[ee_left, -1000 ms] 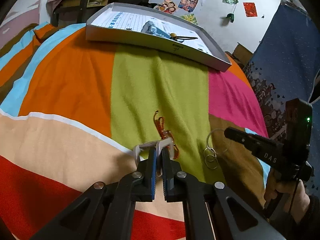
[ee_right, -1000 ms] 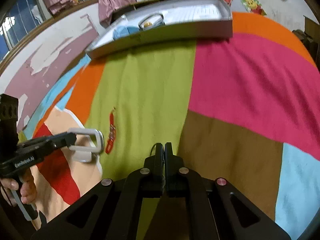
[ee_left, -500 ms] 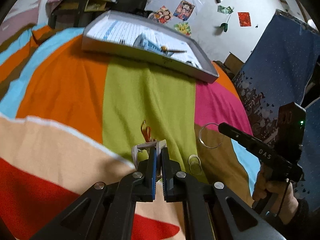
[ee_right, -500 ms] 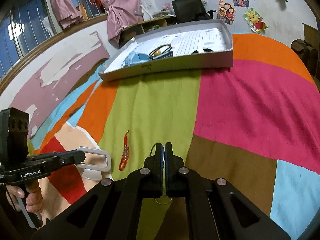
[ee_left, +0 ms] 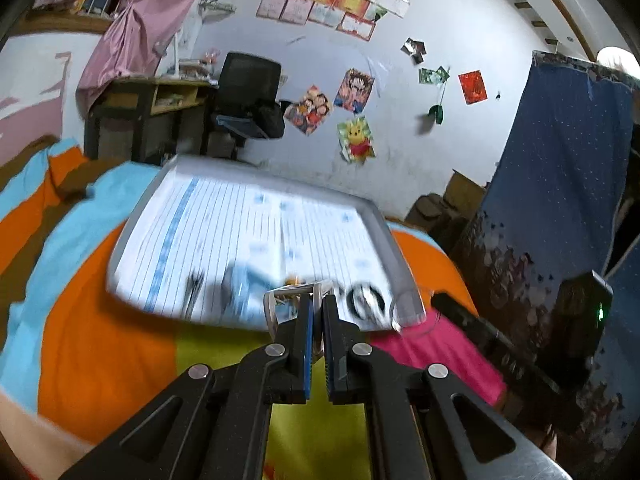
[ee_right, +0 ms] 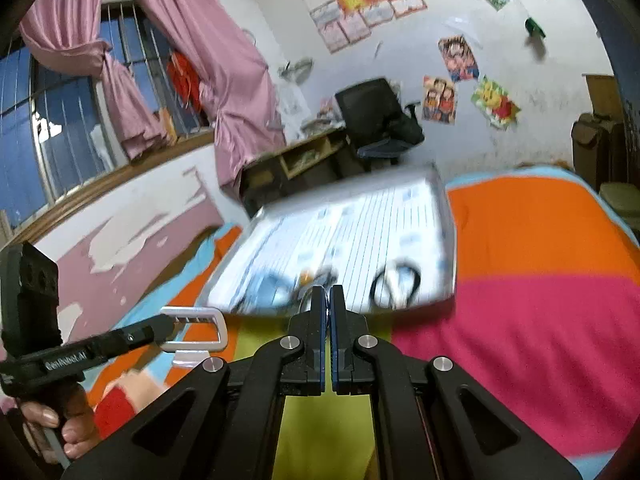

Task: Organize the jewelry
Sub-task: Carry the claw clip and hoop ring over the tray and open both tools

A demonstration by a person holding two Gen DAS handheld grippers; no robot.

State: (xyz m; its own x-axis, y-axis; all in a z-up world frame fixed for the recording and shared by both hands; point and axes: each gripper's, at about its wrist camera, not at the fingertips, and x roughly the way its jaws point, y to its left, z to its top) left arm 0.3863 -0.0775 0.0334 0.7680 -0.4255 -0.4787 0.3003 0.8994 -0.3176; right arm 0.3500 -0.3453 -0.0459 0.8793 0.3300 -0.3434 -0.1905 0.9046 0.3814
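Note:
My left gripper (ee_left: 316, 302) is shut on a silver rectangular clasp (ee_left: 294, 294), lifted near the front edge of the grey tray (ee_left: 404, 268). The clasp also shows in the right wrist view (ee_right: 196, 330), held by the left gripper (ee_right: 168, 330). My right gripper (ee_right: 328, 294) is shut on a thin silver ring (ee_right: 306, 298); the ring shows faintly in the left wrist view (ee_left: 412, 314) at the right gripper's tip (ee_left: 438, 300). The tray holds dark bracelets (ee_right: 396, 282), a blue item (ee_left: 240, 284) and a small orange piece (ee_left: 294, 280), all blurred.
The tray (ee_right: 448, 224) lies on a striped bedspread (ee_right: 520, 320) in orange, green, pink and blue. A desk (ee_left: 152, 108) and black chair (ee_left: 244, 84) stand behind. A dark blue curtain (ee_left: 560, 200) hangs at the right.
Both grippers have lifted from the bedspread and swung up toward the tray, carrying the clasp and the ring. The red beaded piece has dropped out of view.

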